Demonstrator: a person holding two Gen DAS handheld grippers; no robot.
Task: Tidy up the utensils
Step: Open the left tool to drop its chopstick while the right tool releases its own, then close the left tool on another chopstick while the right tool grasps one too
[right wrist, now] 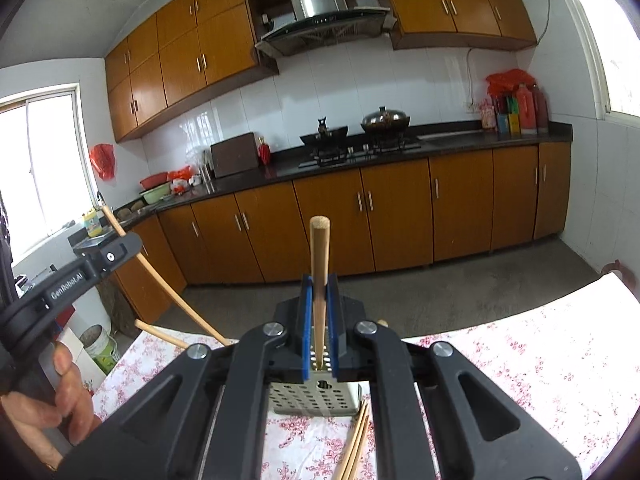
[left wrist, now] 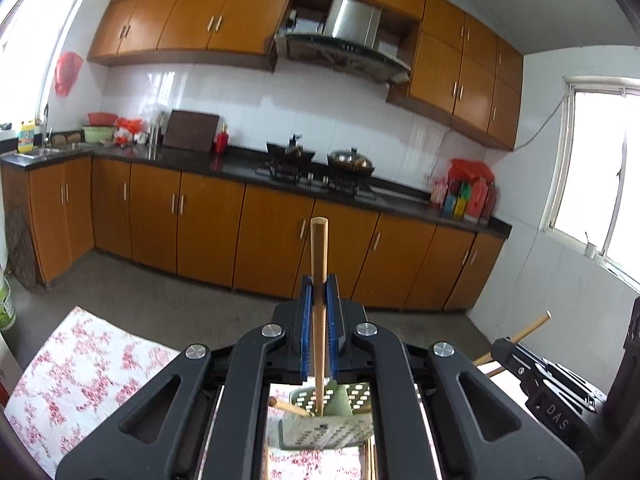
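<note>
My left gripper (left wrist: pixel 319 288) is shut on a wooden chopstick (left wrist: pixel 319 264) that stands upright, its lower end in a green perforated utensil holder (left wrist: pixel 324 428) below. My right gripper (right wrist: pixel 319 286) is shut on another wooden chopstick (right wrist: pixel 319 264), also upright over the holder (right wrist: pixel 312 398). The left gripper (right wrist: pixel 100 256) with its chopstick shows at the left of the right wrist view. The right gripper's body (left wrist: pixel 536 376) shows at the right of the left wrist view. Several loose chopsticks (right wrist: pixel 356 440) lie on the tablecloth beside the holder. Another chopstick (left wrist: pixel 290 407) leans in the holder.
The table has a pink floral cloth (right wrist: pixel 520 368). Beyond it is grey floor, then orange cabinets (left wrist: pixel 208 224) under a dark counter with a stove and pots (left wrist: pixel 320 160). A white bucket (right wrist: pixel 100 348) stands on the floor at left.
</note>
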